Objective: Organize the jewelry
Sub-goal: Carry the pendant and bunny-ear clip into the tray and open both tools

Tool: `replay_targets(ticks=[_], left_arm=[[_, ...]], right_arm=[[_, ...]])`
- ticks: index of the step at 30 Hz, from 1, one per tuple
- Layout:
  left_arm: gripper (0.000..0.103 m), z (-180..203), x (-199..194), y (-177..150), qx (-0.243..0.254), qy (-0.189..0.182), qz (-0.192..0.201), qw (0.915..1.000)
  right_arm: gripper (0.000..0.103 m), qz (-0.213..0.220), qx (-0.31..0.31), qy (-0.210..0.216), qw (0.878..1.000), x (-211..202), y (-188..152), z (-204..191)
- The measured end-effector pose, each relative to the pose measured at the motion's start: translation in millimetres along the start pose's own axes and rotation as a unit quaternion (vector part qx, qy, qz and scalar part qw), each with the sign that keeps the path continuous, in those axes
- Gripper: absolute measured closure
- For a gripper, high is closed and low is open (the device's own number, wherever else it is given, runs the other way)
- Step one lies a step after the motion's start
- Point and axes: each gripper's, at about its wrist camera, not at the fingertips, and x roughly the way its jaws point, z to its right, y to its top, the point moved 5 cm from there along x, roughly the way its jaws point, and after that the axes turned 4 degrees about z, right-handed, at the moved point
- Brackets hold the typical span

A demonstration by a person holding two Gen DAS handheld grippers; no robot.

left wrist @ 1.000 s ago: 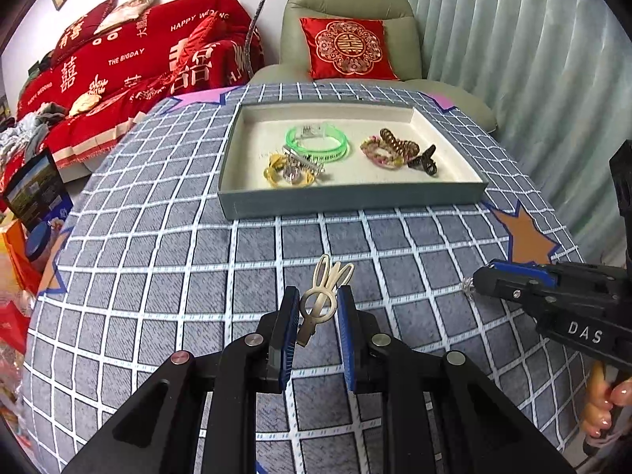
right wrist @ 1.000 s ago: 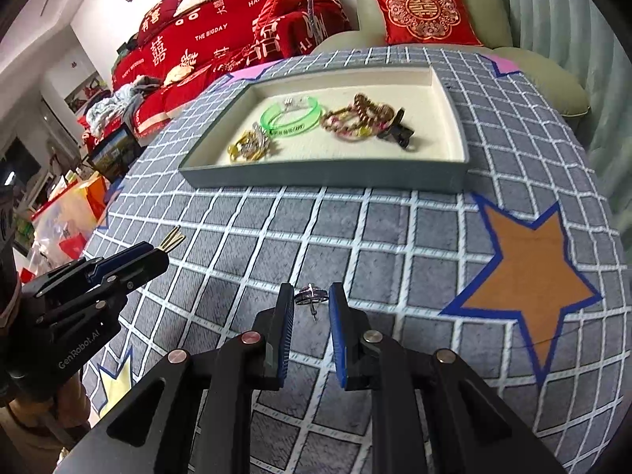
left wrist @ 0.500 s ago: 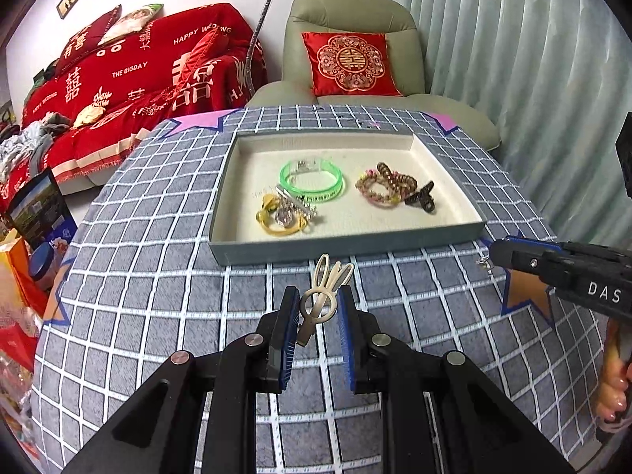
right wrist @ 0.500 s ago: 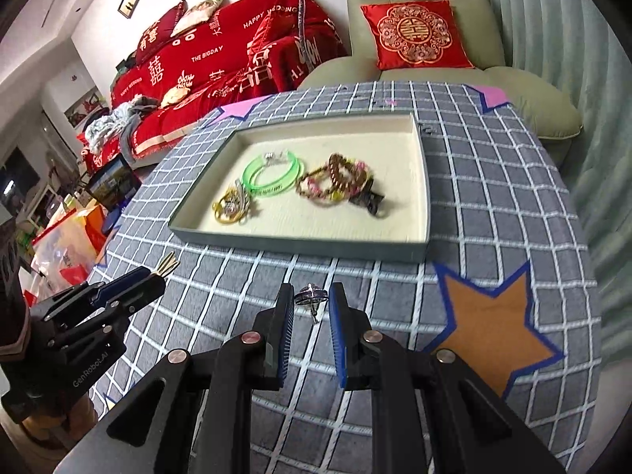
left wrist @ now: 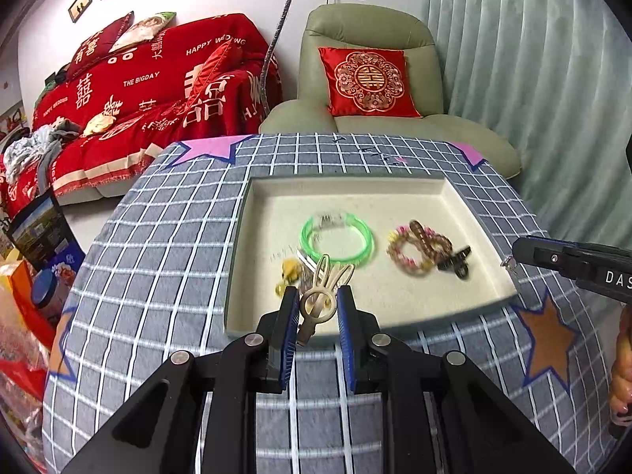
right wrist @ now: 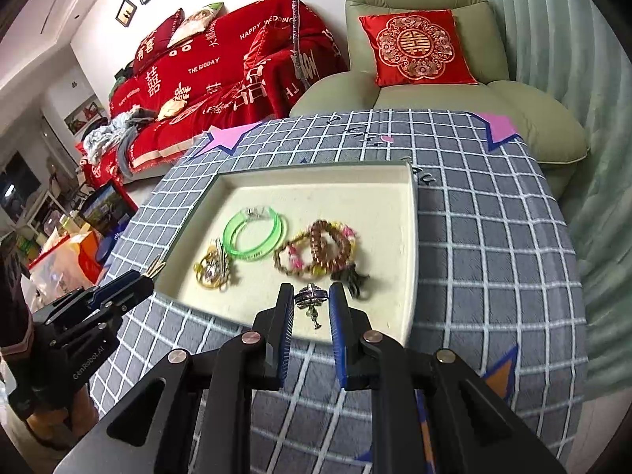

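A: What is being carried, and where is it?

B: A cream hair clip (left wrist: 322, 296) is pinched in the left gripper (left wrist: 316, 312), in the air above the near wall of the tray (left wrist: 237, 276). A small silver ring-like piece (right wrist: 312, 296) is clamped in the right gripper (right wrist: 310, 312), also over the tray's near edge.

A: What lies in the tray?

B: A green bangle (left wrist: 337, 239), beaded bracelets (left wrist: 418, 247), a dark clip (left wrist: 456, 262) and a yellow tangle (left wrist: 290, 268) are seen on the cream lining.

A: What could go wrong?

B: The silver piece is held only by its top, so it could be lost onto the checked cloth (right wrist: 493, 256) if released short of the wall. The hair clip could be dropped onto the yellow tangle and snagged.

A: And the jaws?

B: Both pairs are set narrow, each closed on its item.
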Motion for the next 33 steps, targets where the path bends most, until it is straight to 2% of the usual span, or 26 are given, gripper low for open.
replay_targets(ticks=[8,16,33], left_arm=[[0.073,-5,41,5,-0.003,0.018,-0.021,0.9996],[0.073,-8,66,-1,0.003,0.032,-0.036,0.9988],[0.073,-3,80,-9,0.018,0.043,-0.052,0.9976]], right_arm=[[0.083,-0.018,-0.004,0.002,1.000,37,6,-8],[0.083,-0.033,-0.003,-0.006,0.999,68,5,-6],[0.083,-0.061,-0.004,-0.021,0.998,90,-7,-4]])
